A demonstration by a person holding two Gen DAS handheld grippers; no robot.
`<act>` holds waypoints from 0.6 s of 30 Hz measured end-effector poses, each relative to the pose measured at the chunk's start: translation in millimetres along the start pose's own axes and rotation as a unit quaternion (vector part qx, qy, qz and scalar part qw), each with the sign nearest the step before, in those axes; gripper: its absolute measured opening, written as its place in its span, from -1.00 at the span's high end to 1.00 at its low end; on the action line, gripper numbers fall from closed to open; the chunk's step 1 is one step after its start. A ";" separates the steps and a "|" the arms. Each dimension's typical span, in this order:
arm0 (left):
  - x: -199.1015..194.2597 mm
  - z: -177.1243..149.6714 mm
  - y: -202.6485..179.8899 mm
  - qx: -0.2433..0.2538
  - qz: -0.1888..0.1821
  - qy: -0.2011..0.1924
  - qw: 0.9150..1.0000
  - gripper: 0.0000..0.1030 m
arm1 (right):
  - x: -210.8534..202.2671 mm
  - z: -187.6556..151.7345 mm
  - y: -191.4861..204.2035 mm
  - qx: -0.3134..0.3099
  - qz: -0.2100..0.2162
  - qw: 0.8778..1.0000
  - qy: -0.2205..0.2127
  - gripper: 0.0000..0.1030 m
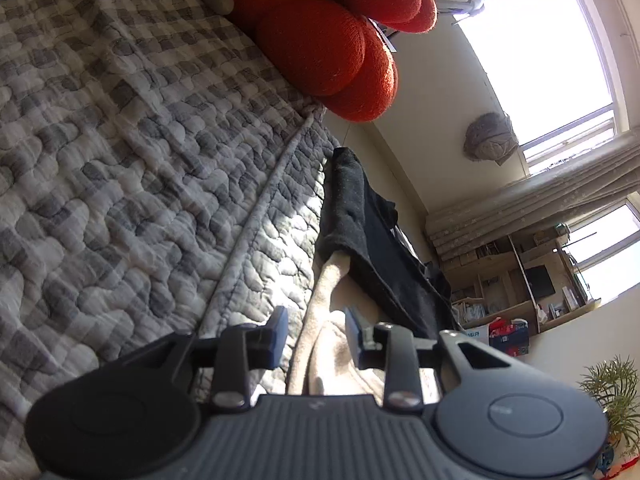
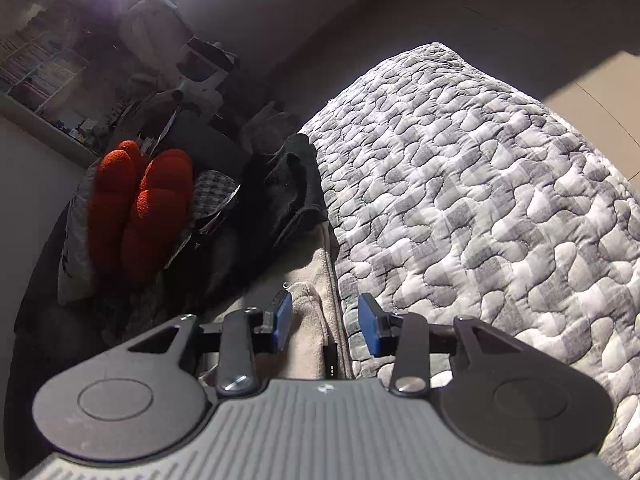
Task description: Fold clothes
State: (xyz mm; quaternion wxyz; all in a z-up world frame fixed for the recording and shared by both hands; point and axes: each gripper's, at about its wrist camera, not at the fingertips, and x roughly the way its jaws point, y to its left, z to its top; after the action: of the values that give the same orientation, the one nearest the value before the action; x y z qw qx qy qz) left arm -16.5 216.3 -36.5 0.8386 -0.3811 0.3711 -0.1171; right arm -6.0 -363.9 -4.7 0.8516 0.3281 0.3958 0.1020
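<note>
A beige garment [image 1: 328,280] lies along the edge of the grey checked quilt [image 1: 120,160]. A black garment [image 1: 360,216] lies past it, on its far end. My left gripper [image 1: 318,330] stands open just over the beige cloth, with a fold between its fingers and a gap at the pads. In the right wrist view my right gripper [image 2: 326,318] is also open. A ridge of the beige garment [image 2: 308,312] lies between its blue pads [image 2: 282,318], beside the quilt [image 2: 480,200]. The black garment [image 2: 288,188] is bunched further ahead.
A red knitted plush [image 1: 320,32] [image 2: 136,208] rests at the head of the bed. Beyond the bed edge are a bright window [image 1: 540,40], a wooden shelf unit [image 1: 520,280] and a potted plant [image 1: 612,392]. Shelves and clutter [image 2: 48,64] fill the dim far corner.
</note>
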 end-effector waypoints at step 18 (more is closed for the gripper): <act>38.0 -47.0 -79.4 0.364 0.119 -0.014 0.924 0.24 | 63.0 -53.3 72.9 -0.365 -0.117 0.923 -0.030 0.10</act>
State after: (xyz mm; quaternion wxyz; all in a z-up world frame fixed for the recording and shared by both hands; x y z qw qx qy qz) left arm -16.6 118.0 -19.5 0.9326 -0.0043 0.3334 -0.1383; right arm 2.7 -255.4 -21.5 0.9297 -0.0513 0.3410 0.1296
